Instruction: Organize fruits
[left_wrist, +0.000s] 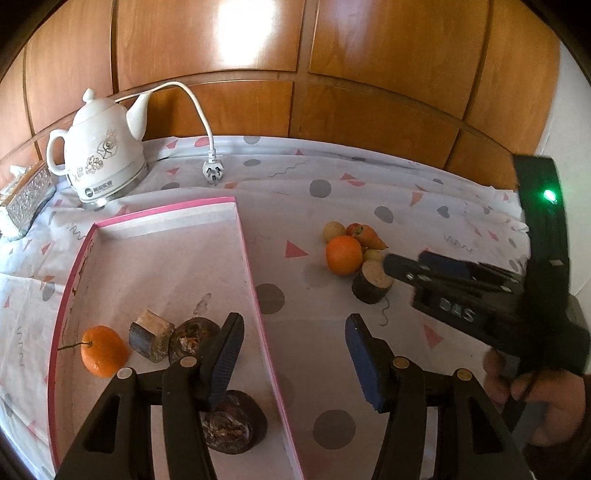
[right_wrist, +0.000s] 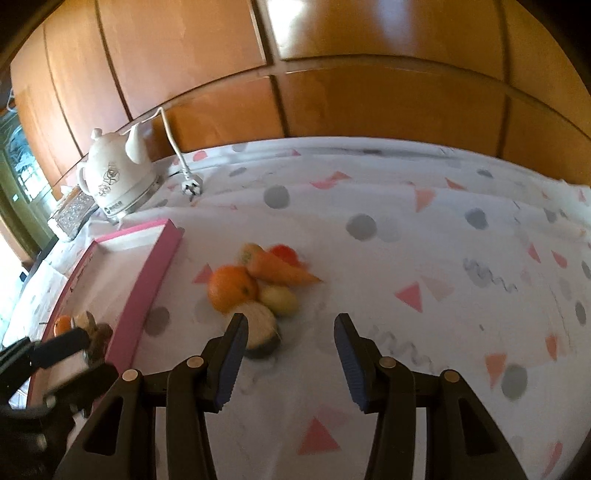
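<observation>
Inside, the shallow pink-rimmed box (left_wrist: 255, 280) holds a round orange (left_wrist: 101, 350); both ribbed-padded grippers gape empty.

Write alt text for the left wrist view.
Open left hand-held gripper straddles the pink tray's right wall; the tray holds an orange and dark fruit pieces. Right hand-held gripper reaches a fruit pile on the patterned cloth.

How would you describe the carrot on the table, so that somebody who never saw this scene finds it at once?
Start at the pink tray on the patterned cloth. To its right, on the cloth, lies a small pile of produce, with an orange nearest the tray. The carrot lies at the back of the pile: it is the only long, tapered piece, its tip pointing away from the tray.
</observation>
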